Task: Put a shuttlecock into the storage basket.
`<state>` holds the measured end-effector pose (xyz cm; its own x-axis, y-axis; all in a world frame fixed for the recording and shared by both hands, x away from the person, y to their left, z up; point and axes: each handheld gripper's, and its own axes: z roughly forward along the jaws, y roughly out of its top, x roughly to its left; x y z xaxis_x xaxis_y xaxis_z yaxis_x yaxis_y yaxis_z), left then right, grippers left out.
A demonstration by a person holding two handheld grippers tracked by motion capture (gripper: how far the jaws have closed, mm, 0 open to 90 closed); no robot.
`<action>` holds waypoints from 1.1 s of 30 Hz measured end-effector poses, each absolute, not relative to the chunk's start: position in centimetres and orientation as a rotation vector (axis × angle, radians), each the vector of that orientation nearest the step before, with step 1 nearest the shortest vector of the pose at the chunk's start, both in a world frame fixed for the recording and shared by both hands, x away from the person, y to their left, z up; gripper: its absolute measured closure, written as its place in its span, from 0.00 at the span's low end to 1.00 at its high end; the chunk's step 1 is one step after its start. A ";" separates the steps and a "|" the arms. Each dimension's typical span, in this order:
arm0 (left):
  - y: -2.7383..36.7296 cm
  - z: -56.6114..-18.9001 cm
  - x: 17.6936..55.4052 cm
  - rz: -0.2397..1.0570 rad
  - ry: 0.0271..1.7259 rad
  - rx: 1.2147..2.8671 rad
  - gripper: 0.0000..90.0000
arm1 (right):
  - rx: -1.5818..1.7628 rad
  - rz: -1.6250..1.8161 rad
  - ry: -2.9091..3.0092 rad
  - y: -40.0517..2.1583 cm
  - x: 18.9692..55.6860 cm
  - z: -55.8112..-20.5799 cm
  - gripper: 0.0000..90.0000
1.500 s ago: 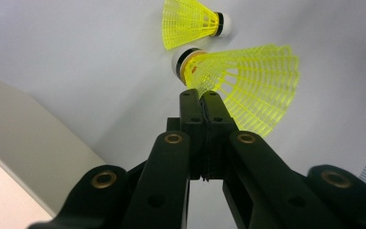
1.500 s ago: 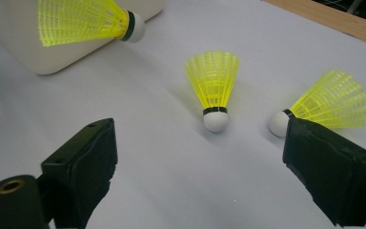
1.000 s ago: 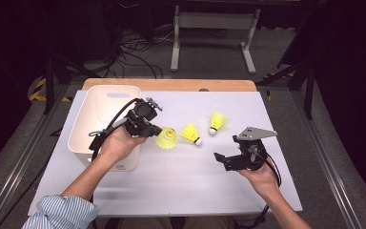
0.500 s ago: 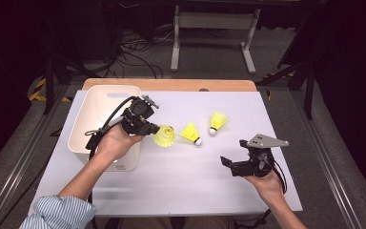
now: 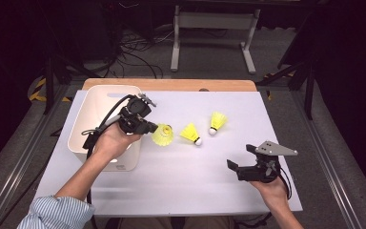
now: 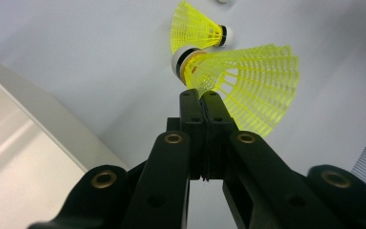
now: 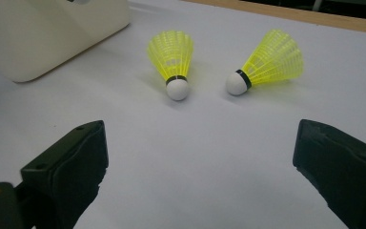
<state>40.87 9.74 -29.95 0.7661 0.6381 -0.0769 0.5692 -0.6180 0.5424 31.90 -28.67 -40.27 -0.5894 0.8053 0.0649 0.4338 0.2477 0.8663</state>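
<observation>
High view, left gripper: the left gripper is pinching a yellow shuttlecock by the edge of its skirt, jaws fully closed on it.
High view, held item position: the shuttlecock is hanging just off the right wall of the white bin, clear of the white table.
High view, change: over the last second the shuttlecock has been lifted off the table beside the bin, while the right gripper has been dropping toward the near right part of the table.
High view, task meaning: judged from this, the pick is complete and the carry to the bin is beginning; two pieces are remaining.
High view, remaining items: a second shuttlecock and a third shuttlecock are lying on the table, near each other but apart.
Left gripper view, grip: the fingertips are meeting on the thin mesh close to the cork; the hold is looking slim.
Left gripper view, item appearance: yellow plastic lattice skirt, flared wide, white cork with a black band.
Right gripper view, right gripper state: jaws are standing wide with nothing between them.
Right gripper view, targets: both loose shuttlecocks are lying on their sides ahead, corks facing the camera.
</observation>
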 end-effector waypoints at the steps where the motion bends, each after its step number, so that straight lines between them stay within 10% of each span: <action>1: 9.8 -29.9 40.9 0.164 0.904 2.405 1.00 | 1.133 1.297 2.118 -28.8 31.8 -40.4 0.06; 33: 11.2 -28.5 41.0 0.158 0.929 2.353 1.00 | 1.207 1.343 1.965 -31.9 29.6 -43.6 0.06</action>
